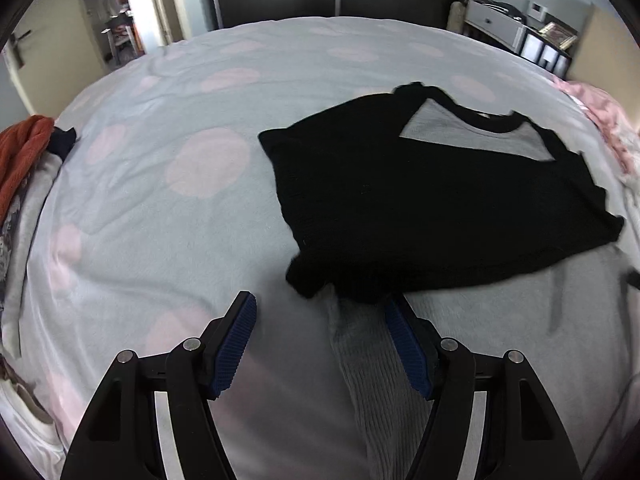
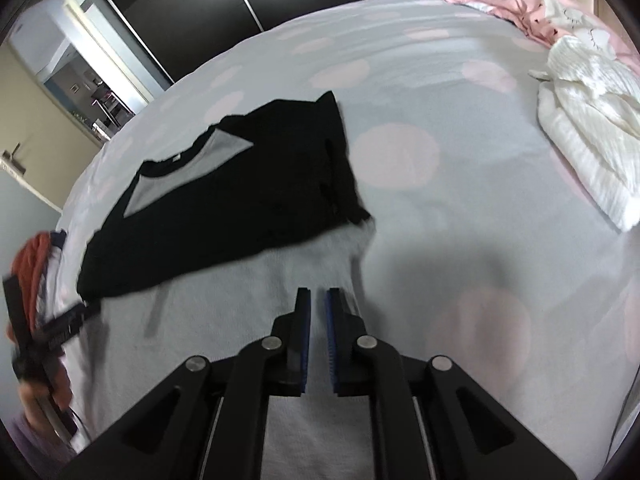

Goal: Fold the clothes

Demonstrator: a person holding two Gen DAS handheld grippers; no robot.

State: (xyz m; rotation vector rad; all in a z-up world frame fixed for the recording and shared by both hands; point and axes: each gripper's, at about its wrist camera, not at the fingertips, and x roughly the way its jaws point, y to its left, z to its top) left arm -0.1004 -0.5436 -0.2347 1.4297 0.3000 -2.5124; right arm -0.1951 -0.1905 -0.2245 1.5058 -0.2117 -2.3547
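Bed [image 1: 200,80], grey spotted cover. Left gripper [image 1: 320,340] — jaws wide, empty, at the sweater's [image 1: 440,200] near grey hem. Right gripper [image 2: 319,336] — jaws nearly closed, nothing between, same hem. Step judged: sleeves folded in; next, grasp hem, fold towards collar.

Both wrist cams look steeply down, close, sharing black-grey top [image 1: 432,208] on bed [image 1: 160,208].

Spotted bed [image 1: 168,216] — black-grey shirt [image 1: 440,208], white knit [image 2: 588,136].
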